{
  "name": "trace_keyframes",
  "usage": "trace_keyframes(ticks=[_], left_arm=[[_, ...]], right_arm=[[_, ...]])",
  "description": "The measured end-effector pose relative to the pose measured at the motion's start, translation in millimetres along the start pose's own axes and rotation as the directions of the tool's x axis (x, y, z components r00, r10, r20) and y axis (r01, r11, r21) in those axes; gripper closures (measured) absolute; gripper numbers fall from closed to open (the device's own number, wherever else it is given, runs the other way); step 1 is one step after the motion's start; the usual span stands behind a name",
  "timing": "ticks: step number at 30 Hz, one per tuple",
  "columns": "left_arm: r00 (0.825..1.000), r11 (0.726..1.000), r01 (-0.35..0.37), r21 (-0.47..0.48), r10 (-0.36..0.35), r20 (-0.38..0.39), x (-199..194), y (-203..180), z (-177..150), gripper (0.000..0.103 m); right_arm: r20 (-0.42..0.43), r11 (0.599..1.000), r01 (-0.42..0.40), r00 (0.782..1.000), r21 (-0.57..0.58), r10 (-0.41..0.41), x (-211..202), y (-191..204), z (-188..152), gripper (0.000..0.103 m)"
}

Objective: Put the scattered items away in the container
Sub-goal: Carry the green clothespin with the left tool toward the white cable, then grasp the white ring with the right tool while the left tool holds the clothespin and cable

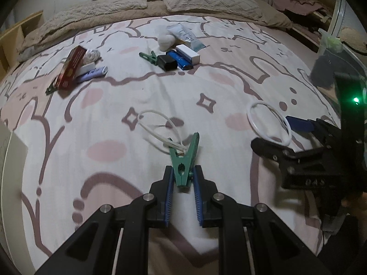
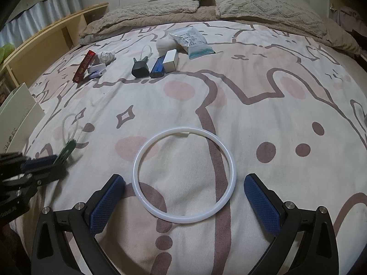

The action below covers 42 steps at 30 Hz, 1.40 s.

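Observation:
My left gripper [image 1: 183, 170] is shut on a green clothespin [image 1: 187, 151], held just above the bedspread. A white looped tie [image 1: 158, 126] is clamped in the pin's jaws. The same gripper [image 2: 49, 160] shows blurred at the left of the right wrist view. My right gripper [image 2: 184, 181] stands open over a white ring [image 2: 183, 131] that lies flat on the bed, with the ring's near part between its blue pads [image 2: 107, 201]. It also shows at the right of the left wrist view [image 1: 275, 133]. A pale box [image 2: 20, 114], likely the container, stands at the left edge.
Two clusters lie farther up the bed: a red box [image 1: 71, 66], purple tube [image 1: 91, 73] and white yarn; then a black box [image 1: 168, 61], blue case [image 1: 181, 60], white box [image 1: 190, 53], pouch [image 2: 192, 39] and a second green clothespin [image 1: 149, 56]. Pillows and a wooden shelf [image 2: 45, 43] border it.

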<state>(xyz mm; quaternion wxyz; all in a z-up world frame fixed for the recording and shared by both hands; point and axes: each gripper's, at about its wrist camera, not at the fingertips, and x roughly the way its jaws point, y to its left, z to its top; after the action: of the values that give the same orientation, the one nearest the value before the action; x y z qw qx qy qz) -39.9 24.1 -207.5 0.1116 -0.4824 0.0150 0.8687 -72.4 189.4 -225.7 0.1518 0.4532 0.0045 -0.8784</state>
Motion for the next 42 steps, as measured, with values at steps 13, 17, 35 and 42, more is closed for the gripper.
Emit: trace_keyframes(ticks=[13, 17, 35, 42], left_arm=[[0.999, 0.999, 0.027, -0.044, -0.025, 0.031, 5, 2, 5, 0.054], [0.998, 0.998, 0.038, -0.056, -0.036, 0.043, 12, 1, 15, 0.054], [0.998, 0.991, 0.034, -0.126, -0.027, 0.055, 18, 5, 15, 0.013], [0.999, 0.988, -0.01, -0.152, 0.015, 0.033, 17, 8, 12, 0.002]], right_arm=[[0.001, 1.0, 0.001, 1.0, -0.001, -0.001, 0, 0, 0, 0.0], [0.001, 1.0, 0.003, 1.0, -0.002, -0.003, 1, 0, 0, 0.0], [0.011, 0.999, 0.029, 1.0, -0.014, -0.029, 0, 4, 2, 0.0], [0.019, 0.999, 0.045, 0.999, -0.018, -0.045, 0, 5, 1, 0.005]])
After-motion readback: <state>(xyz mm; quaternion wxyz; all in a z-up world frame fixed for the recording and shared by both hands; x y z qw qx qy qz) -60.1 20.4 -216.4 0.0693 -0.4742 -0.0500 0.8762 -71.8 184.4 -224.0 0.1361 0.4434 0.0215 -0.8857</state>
